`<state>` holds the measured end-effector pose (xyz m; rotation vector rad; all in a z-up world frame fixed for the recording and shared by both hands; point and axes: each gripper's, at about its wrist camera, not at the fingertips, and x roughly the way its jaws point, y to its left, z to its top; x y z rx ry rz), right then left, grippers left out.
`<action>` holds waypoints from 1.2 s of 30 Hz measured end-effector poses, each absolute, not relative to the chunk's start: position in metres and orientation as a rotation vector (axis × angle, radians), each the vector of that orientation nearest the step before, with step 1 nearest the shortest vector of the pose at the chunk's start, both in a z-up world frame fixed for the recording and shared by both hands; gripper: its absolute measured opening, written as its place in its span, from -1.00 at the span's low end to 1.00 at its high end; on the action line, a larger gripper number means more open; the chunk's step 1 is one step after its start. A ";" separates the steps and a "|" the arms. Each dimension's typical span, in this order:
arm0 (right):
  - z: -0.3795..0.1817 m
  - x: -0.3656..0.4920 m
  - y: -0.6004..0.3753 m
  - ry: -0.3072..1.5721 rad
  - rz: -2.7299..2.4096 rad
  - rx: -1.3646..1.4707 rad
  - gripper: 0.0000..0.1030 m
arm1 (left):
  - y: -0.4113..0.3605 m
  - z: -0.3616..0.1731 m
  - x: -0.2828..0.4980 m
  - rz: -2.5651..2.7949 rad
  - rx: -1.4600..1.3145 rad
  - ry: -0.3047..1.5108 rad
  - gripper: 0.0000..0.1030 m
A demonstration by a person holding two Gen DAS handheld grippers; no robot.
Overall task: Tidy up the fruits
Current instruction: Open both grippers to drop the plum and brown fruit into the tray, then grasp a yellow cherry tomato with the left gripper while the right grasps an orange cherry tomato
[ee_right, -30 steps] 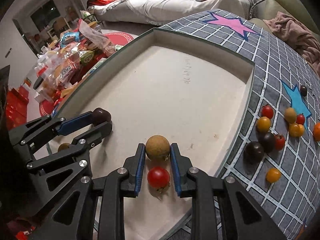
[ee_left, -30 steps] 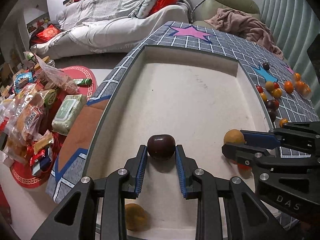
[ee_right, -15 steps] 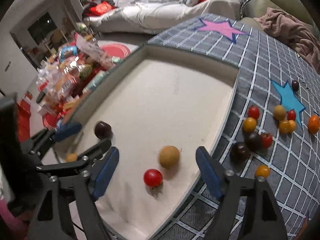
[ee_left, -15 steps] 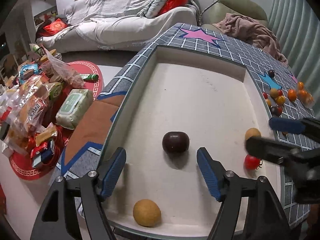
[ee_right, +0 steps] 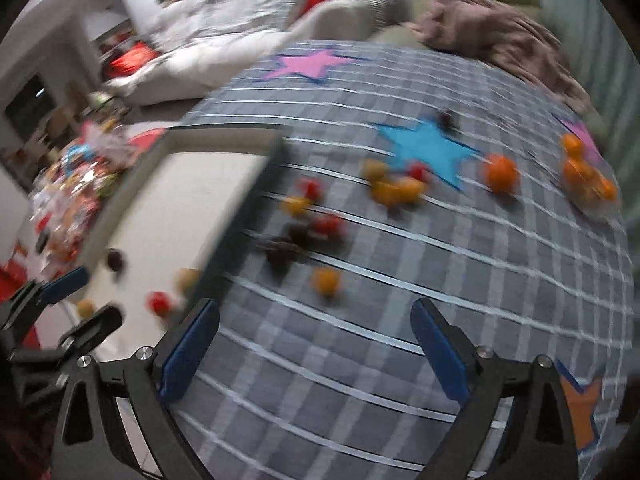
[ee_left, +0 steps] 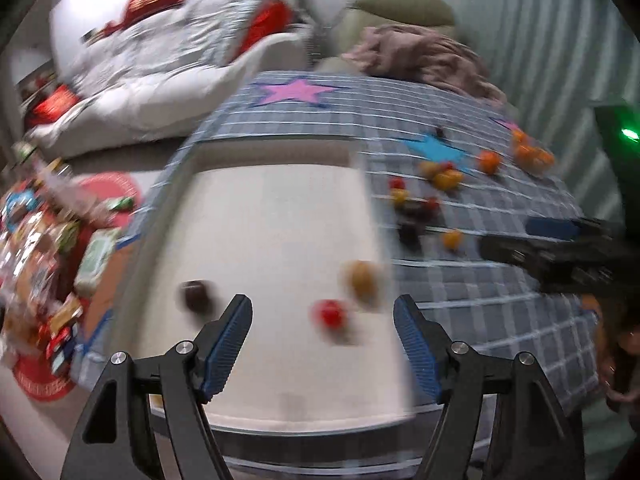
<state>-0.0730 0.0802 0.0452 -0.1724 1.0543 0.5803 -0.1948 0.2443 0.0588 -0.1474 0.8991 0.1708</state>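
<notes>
Both views are motion-blurred. My left gripper (ee_left: 322, 320) is open over the near end of the white tray (ee_left: 272, 220), holding nothing. On the tray lie a dark plum-like fruit (ee_left: 196, 295), a red tomato (ee_left: 330, 314) and a tan round fruit (ee_left: 362, 280). My right gripper (ee_right: 314, 328) hangs over the grey checked cloth (ee_right: 400, 280), its jaws opening with nothing between them. Ahead of it are scattered fruits: a small orange one (ee_right: 326, 280), dark ones (ee_right: 282, 254), red ones (ee_right: 328, 226) and larger orange ones (ee_right: 502, 172).
The tray's raised rim (ee_right: 248, 200) separates tray from cloth. A white sofa (ee_left: 160, 92) and a brown blanket (ee_left: 420, 56) lie beyond the table. Snack packets (ee_left: 40, 240) crowd the floor on the left. The right gripper (ee_left: 508, 236) reaches in from the right.
Both grippers let go of their fruit, the dark fruit from the left, the tan fruit from the right. Both then lifted and swung right, the right one off the tray over the cloth.
</notes>
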 end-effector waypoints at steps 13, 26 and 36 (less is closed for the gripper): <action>0.027 -0.031 0.029 1.053 0.517 -0.140 0.89 | 0.157 0.025 -0.130 0.161 -0.082 0.989 0.44; 0.007 0.023 0.060 1.028 0.595 -0.209 0.31 | 0.137 0.005 -0.080 0.205 -0.065 1.014 0.44; 0.005 0.034 0.101 0.932 0.699 -0.297 -0.03 | 0.139 0.005 -0.064 0.172 -0.110 0.982 0.08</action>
